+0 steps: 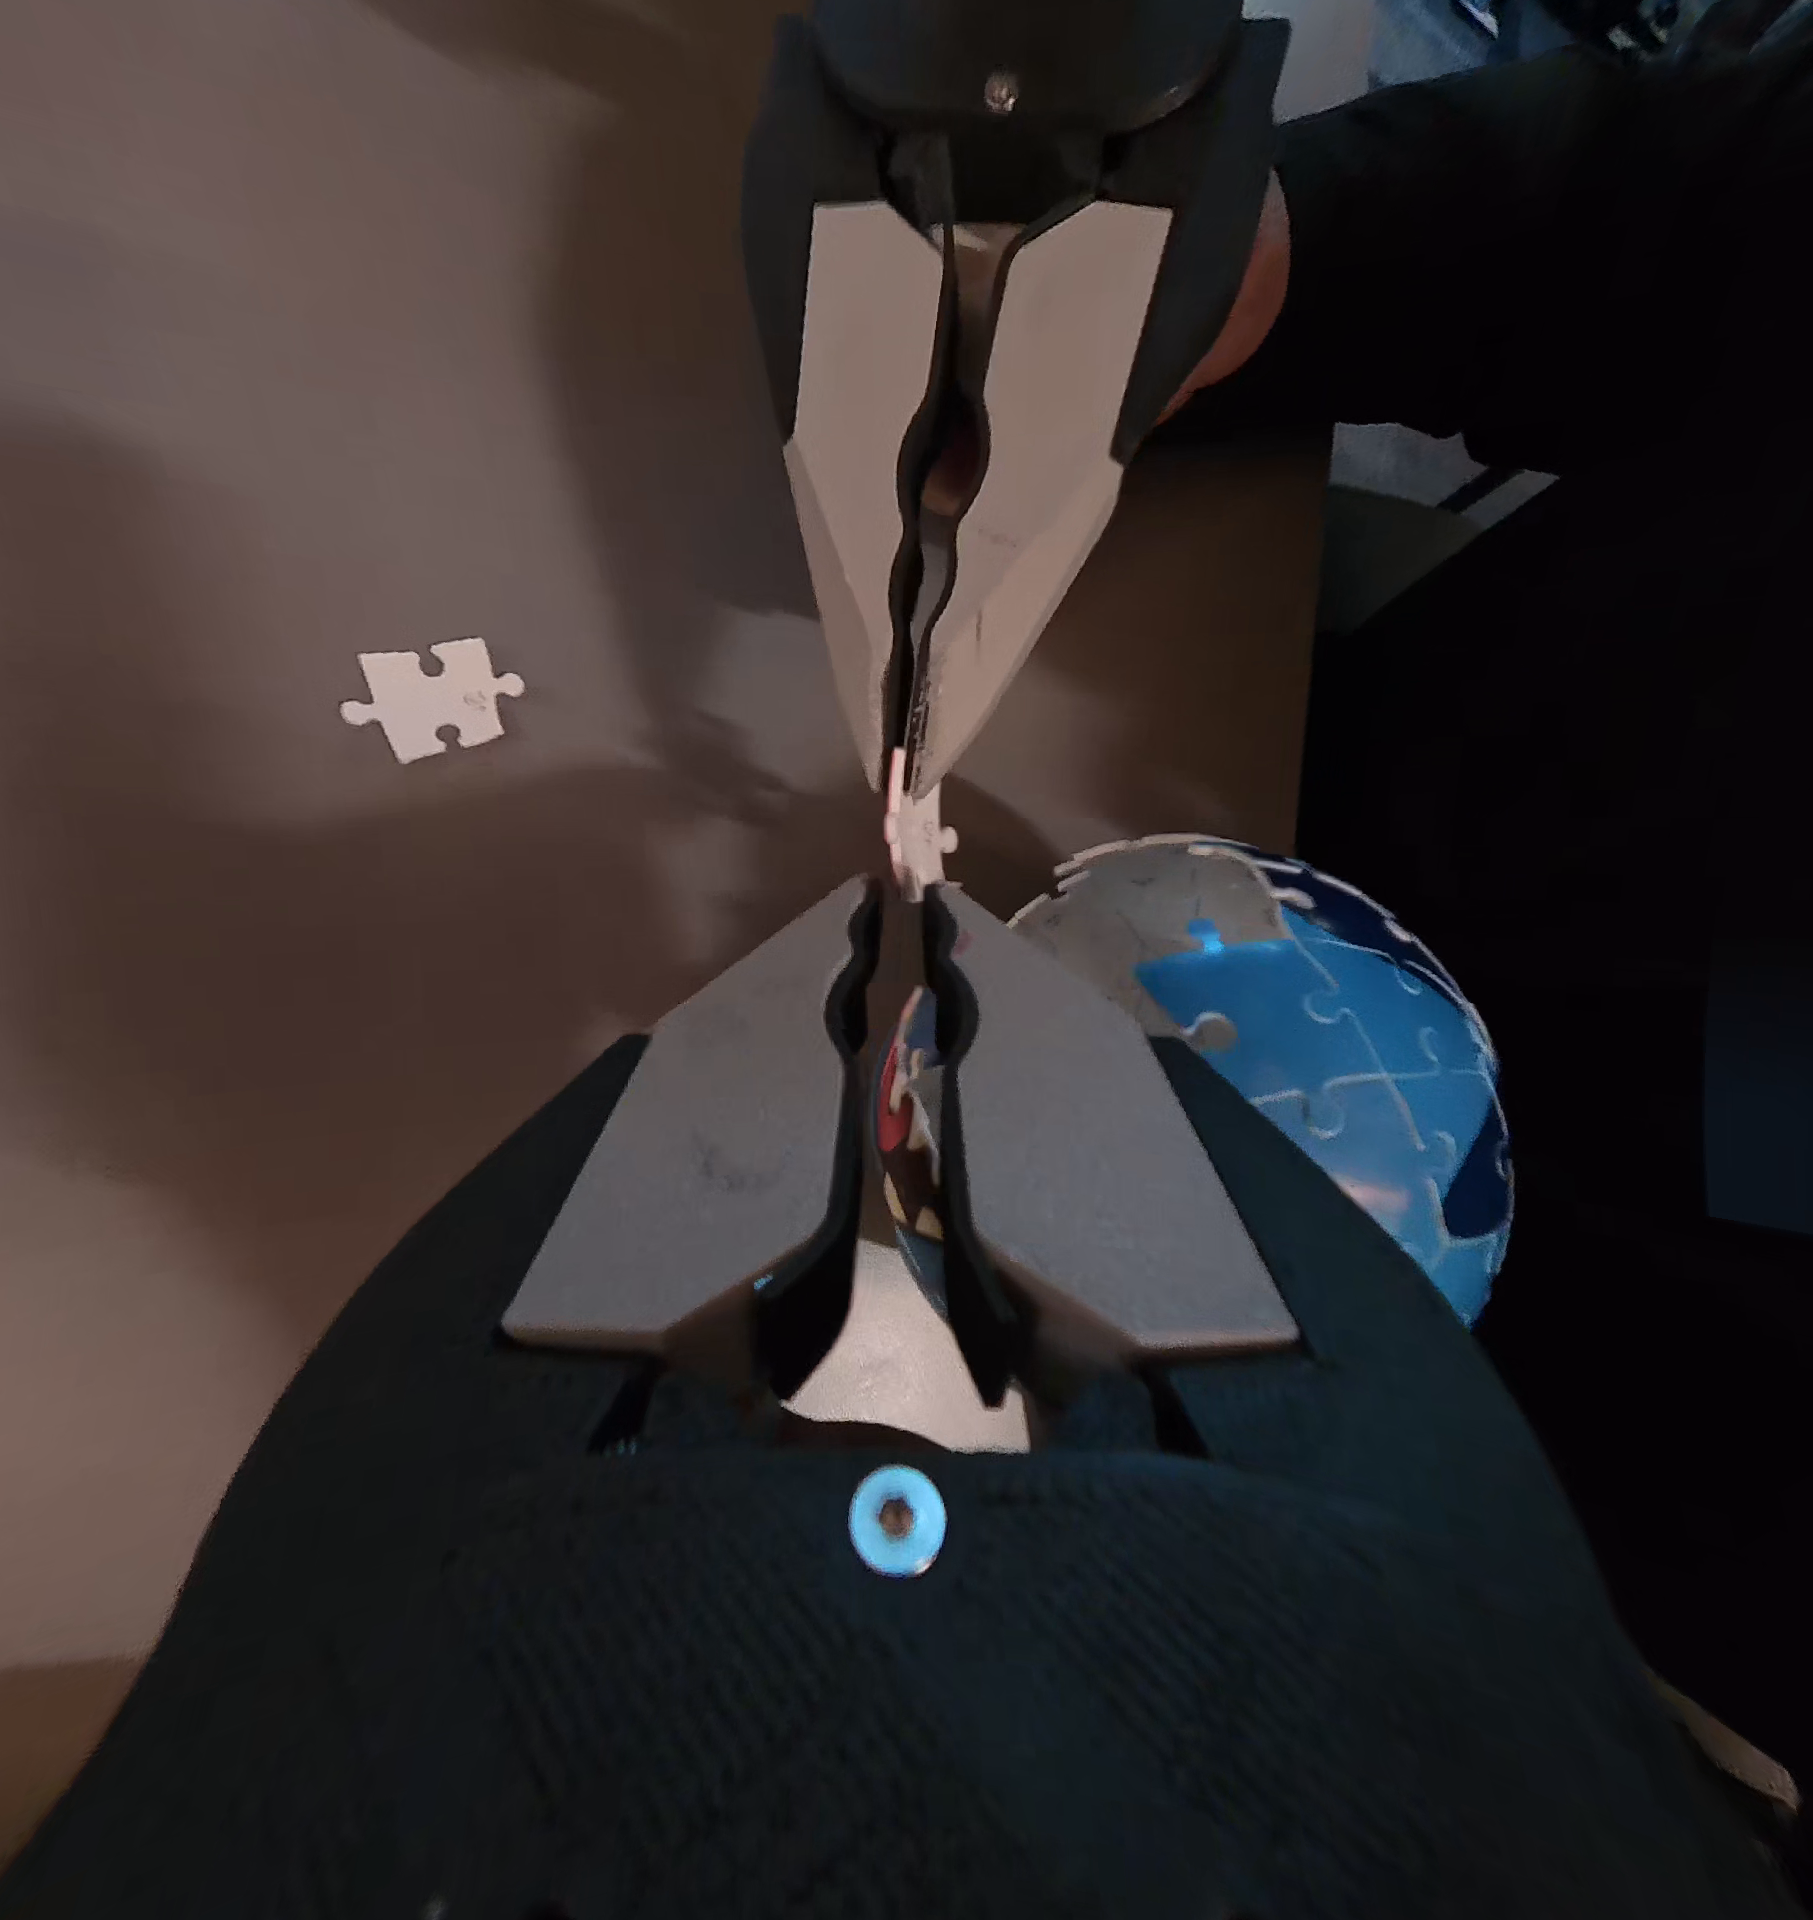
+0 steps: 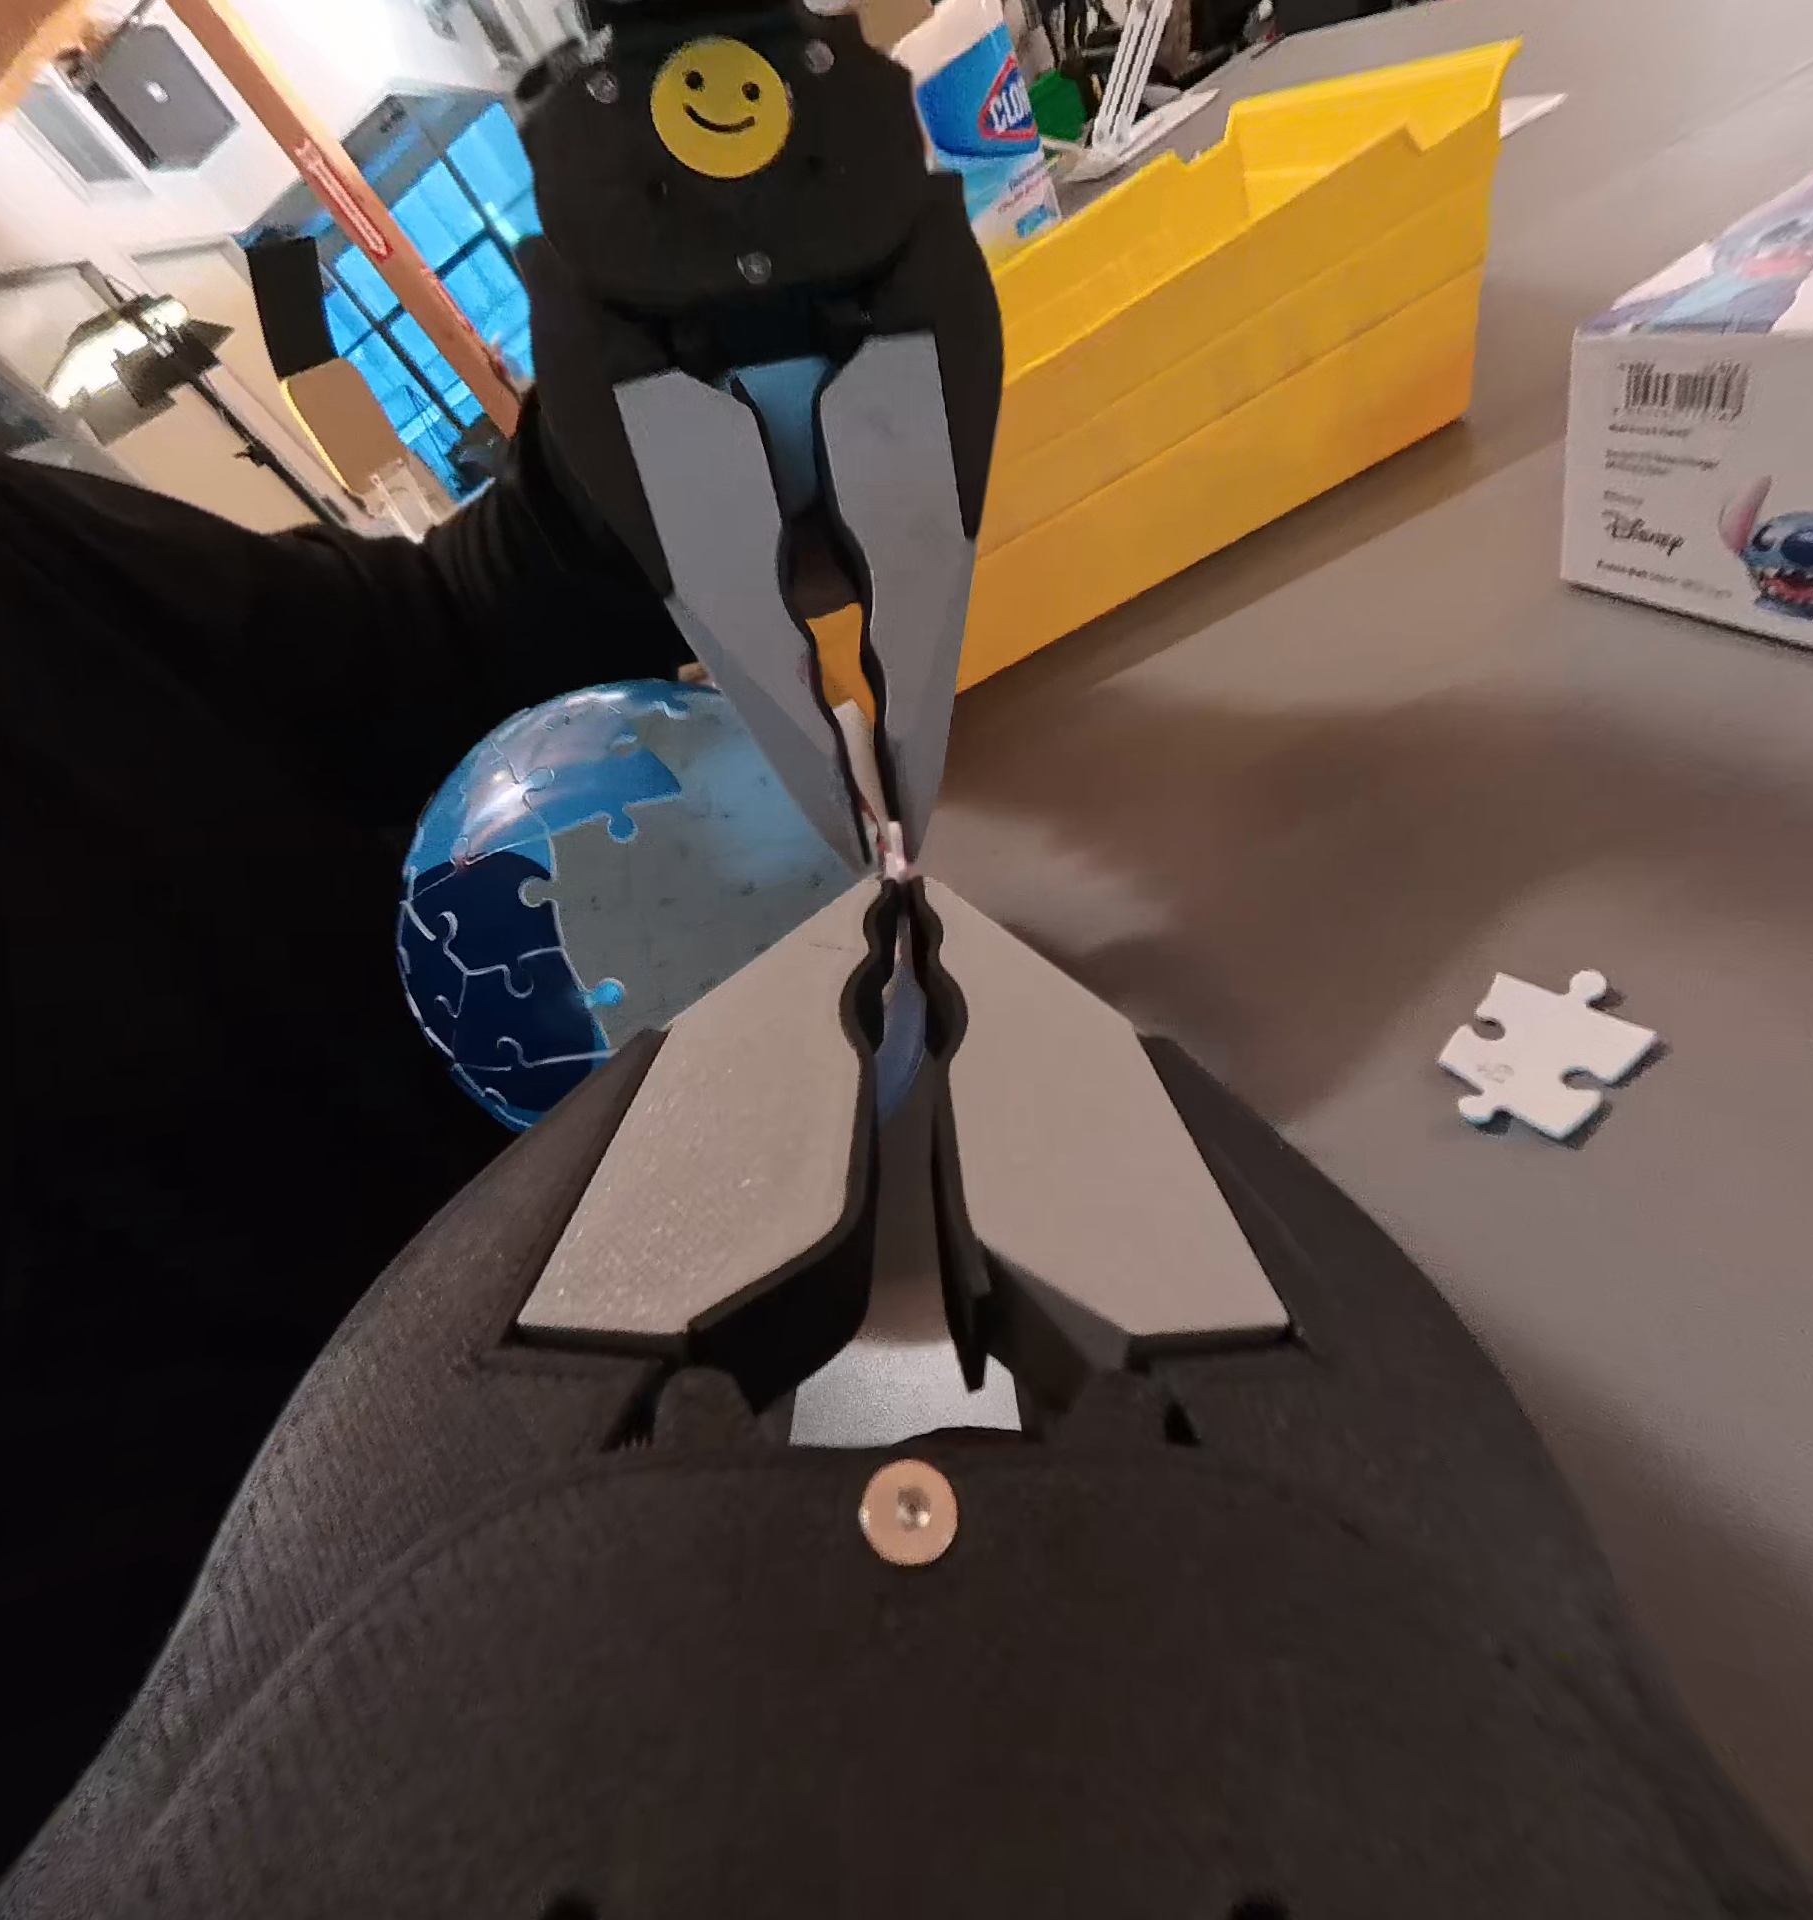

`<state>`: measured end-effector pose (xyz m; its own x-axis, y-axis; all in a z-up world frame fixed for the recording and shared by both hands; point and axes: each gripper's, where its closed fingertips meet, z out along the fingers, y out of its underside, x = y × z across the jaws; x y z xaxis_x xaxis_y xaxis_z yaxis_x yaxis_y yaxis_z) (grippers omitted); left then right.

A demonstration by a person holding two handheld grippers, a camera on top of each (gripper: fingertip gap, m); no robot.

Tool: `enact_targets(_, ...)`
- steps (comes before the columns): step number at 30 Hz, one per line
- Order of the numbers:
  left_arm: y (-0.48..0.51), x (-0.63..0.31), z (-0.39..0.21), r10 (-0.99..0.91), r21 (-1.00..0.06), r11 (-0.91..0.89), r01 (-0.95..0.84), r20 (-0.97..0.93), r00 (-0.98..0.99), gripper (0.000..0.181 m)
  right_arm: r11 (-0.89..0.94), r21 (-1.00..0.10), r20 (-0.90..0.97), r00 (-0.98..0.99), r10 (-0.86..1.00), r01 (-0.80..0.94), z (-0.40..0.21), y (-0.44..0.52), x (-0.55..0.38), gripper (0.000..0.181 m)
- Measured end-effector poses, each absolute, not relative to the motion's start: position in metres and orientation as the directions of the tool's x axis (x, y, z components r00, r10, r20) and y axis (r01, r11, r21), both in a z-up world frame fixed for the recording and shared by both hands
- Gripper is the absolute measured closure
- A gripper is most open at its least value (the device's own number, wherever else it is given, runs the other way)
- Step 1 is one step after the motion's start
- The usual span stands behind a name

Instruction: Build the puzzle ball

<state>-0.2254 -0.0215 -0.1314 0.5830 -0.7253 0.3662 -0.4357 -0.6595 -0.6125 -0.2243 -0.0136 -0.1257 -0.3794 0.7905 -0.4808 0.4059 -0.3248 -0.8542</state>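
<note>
With both my left tongs (image 1: 900, 902) and right tongs (image 2: 900, 883) pinching one puzzle piece (image 1: 917, 836) above the desk (image 2: 1401, 727), uneven release (either side) could drop it beside the half-built puzzle ball (image 1: 1328, 1039).

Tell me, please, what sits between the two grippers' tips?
A small white puzzle piece bridges the right gripper and left gripper, clearest in the left wrist view.

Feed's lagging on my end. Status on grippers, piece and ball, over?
Tip to tip: left gripper and right gripper, both shut on a puzzle piece. Partly built puzzle ball beside them, gap open. One spare piece loose on table; nothing blocking.
</note>
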Motion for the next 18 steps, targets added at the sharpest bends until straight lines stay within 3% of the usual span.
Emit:
enact_targets(3,-0.02,-0.235,-0.117,-0.72,-0.684,-0.629,-0.37,0.334,0.608,0.16,-0.335,-0.826,-0.52,-0.383,0.764,0.453,-0.133,-0.018,-0.224,0.181)
enact_targets(10,-0.022,-0.269,-0.087,-0.651,-0.8,-0.563,-0.207,0.275,0.707,0.156,-0.369,-0.764,-0.607,-0.394,0.69,0.529,-0.145,-0.029,-0.227,0.181)
enact_targets(18,-0.024,-0.27,-0.1,-0.578,-0.801,-0.554,-0.228,0.173,0.798,0.145,-0.278,-0.782,-0.551,-0.41,0.727,0.557,-0.152,-0.044,-0.224,0.181)
